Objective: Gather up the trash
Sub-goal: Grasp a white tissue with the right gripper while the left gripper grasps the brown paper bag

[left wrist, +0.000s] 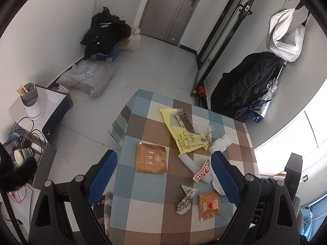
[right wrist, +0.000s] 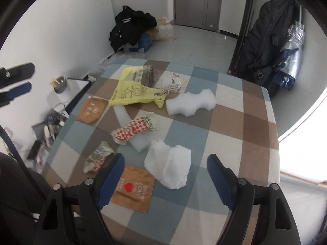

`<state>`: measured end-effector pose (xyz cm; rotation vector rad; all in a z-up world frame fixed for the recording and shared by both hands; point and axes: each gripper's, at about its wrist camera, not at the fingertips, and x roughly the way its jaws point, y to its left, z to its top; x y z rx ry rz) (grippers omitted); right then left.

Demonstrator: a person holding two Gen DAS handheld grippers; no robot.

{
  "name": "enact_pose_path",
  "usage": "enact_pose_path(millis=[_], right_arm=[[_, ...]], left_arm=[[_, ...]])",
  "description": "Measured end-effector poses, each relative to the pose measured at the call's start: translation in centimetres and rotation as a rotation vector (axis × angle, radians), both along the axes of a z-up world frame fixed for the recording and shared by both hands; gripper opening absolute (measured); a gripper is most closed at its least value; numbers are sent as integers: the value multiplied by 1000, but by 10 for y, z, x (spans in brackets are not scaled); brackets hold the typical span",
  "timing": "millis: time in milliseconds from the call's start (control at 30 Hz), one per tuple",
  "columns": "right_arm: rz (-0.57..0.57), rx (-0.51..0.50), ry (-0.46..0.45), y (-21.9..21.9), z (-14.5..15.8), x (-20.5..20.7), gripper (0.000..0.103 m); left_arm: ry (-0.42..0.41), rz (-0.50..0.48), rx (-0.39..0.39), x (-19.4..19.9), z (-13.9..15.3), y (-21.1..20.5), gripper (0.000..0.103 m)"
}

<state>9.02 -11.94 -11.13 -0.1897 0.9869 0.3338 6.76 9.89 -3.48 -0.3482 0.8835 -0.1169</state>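
1. Lying on the checked tablecloth [right wrist: 235,122], trash spreads out: yellow bag [right wrist: 132,91] at 11 o'clock, crumpled tissue [right wrist: 169,167] at centre.
2. Right gripper [right wrist: 165,175] hovers, jaws apart, holding nothing.
3. Left gripper [left wrist: 163,173] likewise gapes.

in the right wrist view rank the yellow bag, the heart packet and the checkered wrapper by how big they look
1. Yellow plastic bag.
2. Brown square packet with a red heart; it lies closer to the camera, so its true size is unsure.
3. Red-and-white checkered wrapper.
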Motion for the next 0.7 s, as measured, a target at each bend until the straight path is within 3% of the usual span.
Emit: enact_pose_path(millis=[267, 433, 567, 633, 700], right_arm=[[36, 17, 61, 2, -25, 7, 68], [68, -27, 60, 9, -32, 9, 63], [107, -93, 58, 16, -40, 8, 49], [107, -75, 53, 15, -39, 8, 47], [101, -64, 57, 13, -40, 9, 36]], left_arm=[[64, -5, -7, 10, -13, -3, 91], [67, -12, 23, 13, -14, -8, 91], [79, -8, 45, 17, -18, -8, 91], [90, -2, 50, 18, -21, -6, 91], [93, 3, 60, 19, -23, -5, 91]])
